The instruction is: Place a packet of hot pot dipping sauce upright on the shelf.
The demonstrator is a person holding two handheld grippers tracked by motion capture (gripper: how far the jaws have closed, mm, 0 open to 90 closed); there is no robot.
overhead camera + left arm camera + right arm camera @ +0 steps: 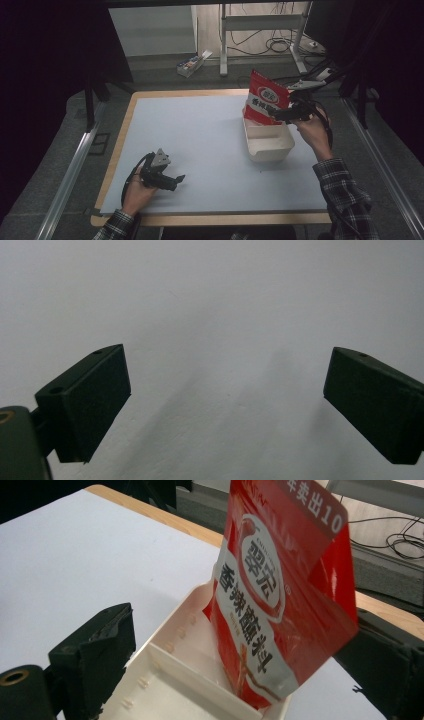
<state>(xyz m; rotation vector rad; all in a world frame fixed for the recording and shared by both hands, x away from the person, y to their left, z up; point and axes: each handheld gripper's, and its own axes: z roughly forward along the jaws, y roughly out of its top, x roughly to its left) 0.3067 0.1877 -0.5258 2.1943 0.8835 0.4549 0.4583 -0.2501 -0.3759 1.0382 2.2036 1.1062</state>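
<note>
The right hand-held gripper (289,114), jaws wide, is standing a red pouch (280,595) in a white tray (267,142), best released gently, while the left hand-held gripper (170,181) is resting wide on the worktop (200,145).

High view overhead; gripper views close, share table (200,145).

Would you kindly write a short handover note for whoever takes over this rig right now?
Left tool: open, holding nothing, resting low over the near left of the white mat.
Right tool: open, jaws either side of the red pouch; no firm grip visible.
Red pouch: upright, leaning, with its bottom in the far compartment of the white tray at the mat's right.
Done: pouch is in the tray.
Left: probably settle the pouch and draw the right tool back; near compartment looks empty.
</note>
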